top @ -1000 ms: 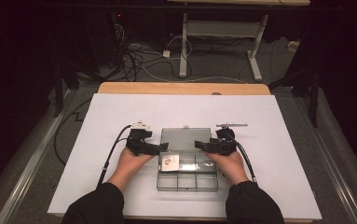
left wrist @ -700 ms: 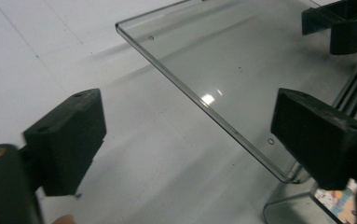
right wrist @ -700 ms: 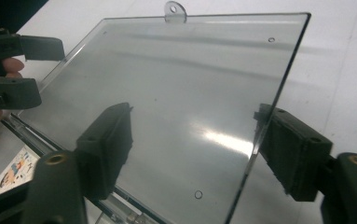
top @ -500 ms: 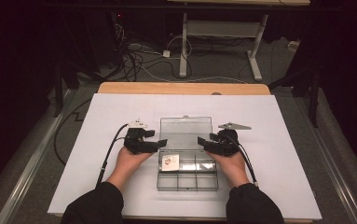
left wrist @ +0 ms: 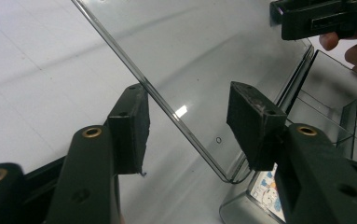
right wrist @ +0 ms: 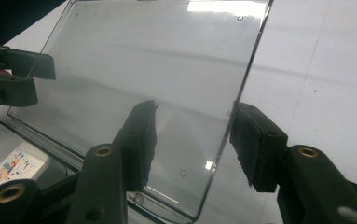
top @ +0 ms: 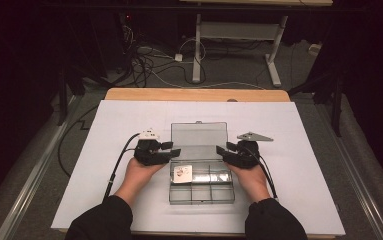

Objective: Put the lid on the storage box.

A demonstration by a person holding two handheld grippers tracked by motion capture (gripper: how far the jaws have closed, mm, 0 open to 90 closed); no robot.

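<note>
A clear box (top: 201, 187) is set on the white table (top: 79, 180), its lid (top: 199, 140) swung back. The left tongs (top: 175, 149) and right tongs (top: 221, 149) have just been closing, one on each side edge of the lid, probably so it can be shut. The lid is not yet pinched.

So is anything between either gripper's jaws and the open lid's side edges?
Nothing visible. The lid of the clear box has its left edge between the left gripper jaws, its right edge between the right gripper jaws. Both have just been closing; their pads look not yet pressed on.
</note>
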